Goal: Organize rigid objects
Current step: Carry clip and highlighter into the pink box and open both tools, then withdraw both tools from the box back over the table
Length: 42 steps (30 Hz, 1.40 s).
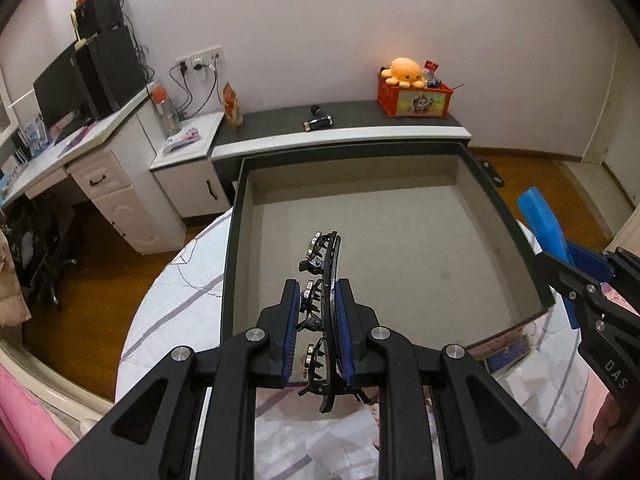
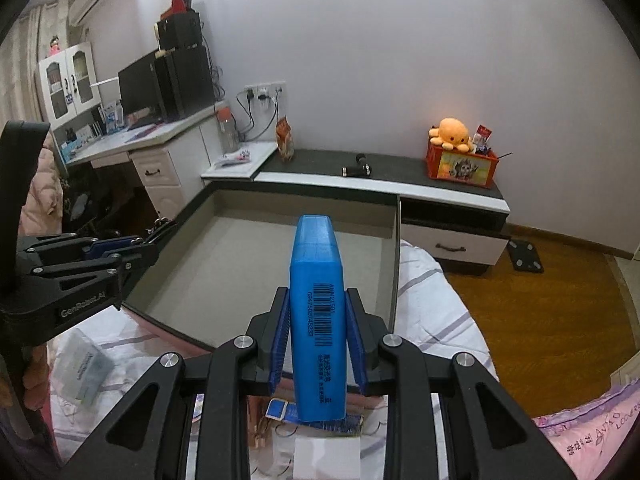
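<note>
My left gripper [image 1: 318, 286] is shut on a black curved hair clip [image 1: 334, 248] with metal-tipped teeth, held upright above the near part of a large open drawer [image 1: 400, 240] with a dark rim and a bare grey floor. My right gripper [image 2: 317, 294] is shut on a blue marker-shaped plastic case [image 2: 316, 264] with a barcode, which points out over the drawer's [image 2: 240, 264] near edge. Each view shows the other tool: the right gripper [image 1: 568, 268] with the blue case [image 1: 538, 220] at the drawer's right rim, and the left gripper [image 2: 160, 236] at its left rim.
Below the grippers lies a bed sheet [image 1: 180, 308] with a clear packet [image 2: 82, 364], a blue card box [image 2: 280, 408] and a white card [image 2: 326, 456]. Behind the drawer, a low cabinet [image 2: 400, 178] carries an orange crate [image 2: 460, 166] and a black tool [image 2: 356, 170]. A desk [image 1: 72, 152] stands left.
</note>
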Available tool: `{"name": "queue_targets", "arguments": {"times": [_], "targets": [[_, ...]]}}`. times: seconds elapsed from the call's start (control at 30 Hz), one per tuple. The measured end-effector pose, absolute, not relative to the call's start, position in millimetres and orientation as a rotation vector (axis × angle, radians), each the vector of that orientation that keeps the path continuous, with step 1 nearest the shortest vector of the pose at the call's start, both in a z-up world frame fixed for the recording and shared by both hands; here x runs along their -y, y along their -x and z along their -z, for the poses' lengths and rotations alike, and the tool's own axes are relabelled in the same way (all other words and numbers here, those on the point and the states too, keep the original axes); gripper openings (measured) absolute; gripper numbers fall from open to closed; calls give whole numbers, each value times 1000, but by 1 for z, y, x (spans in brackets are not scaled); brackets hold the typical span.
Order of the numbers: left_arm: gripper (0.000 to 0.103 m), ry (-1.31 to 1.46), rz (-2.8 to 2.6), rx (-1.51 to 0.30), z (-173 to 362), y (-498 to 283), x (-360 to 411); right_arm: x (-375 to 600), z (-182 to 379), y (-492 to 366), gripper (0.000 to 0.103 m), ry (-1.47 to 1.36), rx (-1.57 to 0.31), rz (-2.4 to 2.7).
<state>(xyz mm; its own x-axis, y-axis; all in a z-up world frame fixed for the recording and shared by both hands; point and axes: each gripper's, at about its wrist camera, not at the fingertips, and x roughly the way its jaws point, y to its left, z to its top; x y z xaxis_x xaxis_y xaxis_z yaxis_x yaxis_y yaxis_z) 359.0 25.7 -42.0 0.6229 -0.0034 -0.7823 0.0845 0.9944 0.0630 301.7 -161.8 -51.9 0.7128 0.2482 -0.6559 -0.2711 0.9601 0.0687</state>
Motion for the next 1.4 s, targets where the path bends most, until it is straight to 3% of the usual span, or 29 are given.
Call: {"name": "queue_targets", "arguments": {"times": [0.27, 0.33, 0.37, 0.4, 0.43, 0.47, 0.97, 1.4], "targets": [[21, -77, 30, -918, 47, -364, -31, 160, 57, -314, 28, 33, -740, -317], [36, -68, 14, -950, 51, -369, -33, 161, 59, -318, 30, 17, -752, -325], [54, -67, 14, -954, 52, -371, -35, 162, 59, -320, 44, 15, -758, -308], [68, -68, 19, -950, 54, -371, -35, 162, 60, -320, 67, 23, -755, -288], [70, -72, 16, -943, 54, -370, -35, 161, 59, -319, 76, 43, -737, -266], [70, -76, 11, -939, 54, -368, -35, 161, 58, -318, 81, 51, -727, -259], [70, -84, -10, -886, 31, -342, -34, 168, 46, -300, 81, 6, -706, -293], [70, -69, 15, -789, 2, -208, -31, 172, 14, -185, 81, -3, -626, -251]]}}
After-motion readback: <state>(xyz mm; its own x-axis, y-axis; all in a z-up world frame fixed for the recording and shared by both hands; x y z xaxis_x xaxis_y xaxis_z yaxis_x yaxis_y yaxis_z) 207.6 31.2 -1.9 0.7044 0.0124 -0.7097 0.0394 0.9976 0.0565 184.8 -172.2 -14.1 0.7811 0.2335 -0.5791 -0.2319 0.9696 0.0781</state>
